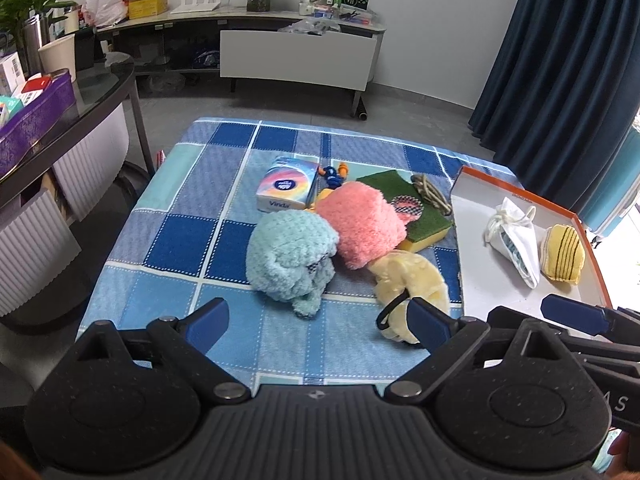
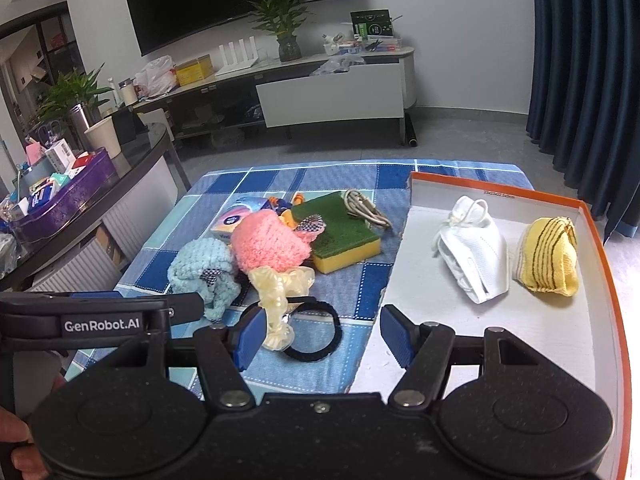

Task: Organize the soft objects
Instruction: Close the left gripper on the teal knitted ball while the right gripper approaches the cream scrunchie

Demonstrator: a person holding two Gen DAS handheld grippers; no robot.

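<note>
Both grippers, left (image 1: pixel 318 322) and right (image 2: pixel 322 334), agape; black band (image 2: pixel 316 334) whole only from the right (left: half-hidden).

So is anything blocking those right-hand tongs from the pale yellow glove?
Nothing visible. The right tongs are open, and the yellow glove lies just ahead beside the left finger, with a black band next to it.

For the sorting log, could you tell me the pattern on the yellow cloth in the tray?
Thin dark stripes on the yellow cloth, clearest in the right wrist view.
</note>
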